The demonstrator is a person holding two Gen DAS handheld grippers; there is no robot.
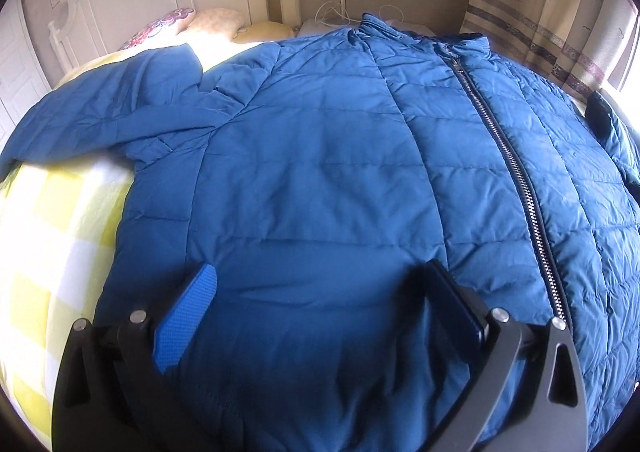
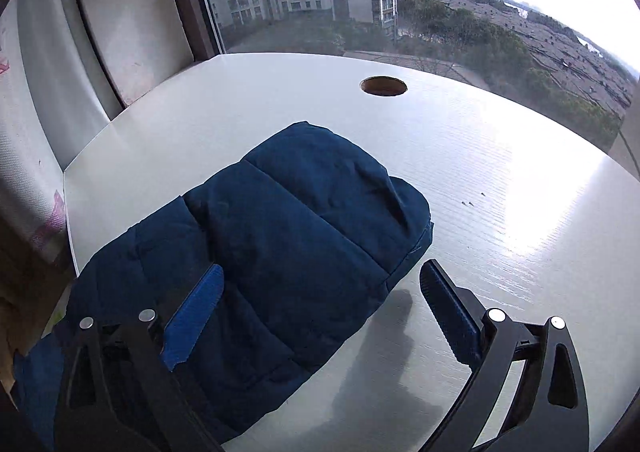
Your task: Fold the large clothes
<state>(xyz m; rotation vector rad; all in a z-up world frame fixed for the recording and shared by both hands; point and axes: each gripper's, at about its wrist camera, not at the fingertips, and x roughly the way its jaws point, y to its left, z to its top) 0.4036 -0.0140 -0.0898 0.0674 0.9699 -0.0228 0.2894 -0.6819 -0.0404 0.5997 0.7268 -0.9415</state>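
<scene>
Here, the blue quilted zip-front jacket (image 1: 320, 155) lies spread on the yellow-checked bed (image 1: 52, 219), both the left gripper (image 1: 320, 280) and right gripper (image 2: 320, 280) gaping wide, empty.

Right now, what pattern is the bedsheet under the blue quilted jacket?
Yellow and white checks on the bedsheet, clearest in the left wrist view.

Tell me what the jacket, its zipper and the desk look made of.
Jacket: thin matte woven synthetic, probably padded; quilted seams, fine crinkles. Zipper: shiny silver teeth, likely metal. Desk: white glossy board, probably laminate; window glare, fine straight grain lines.
</scene>
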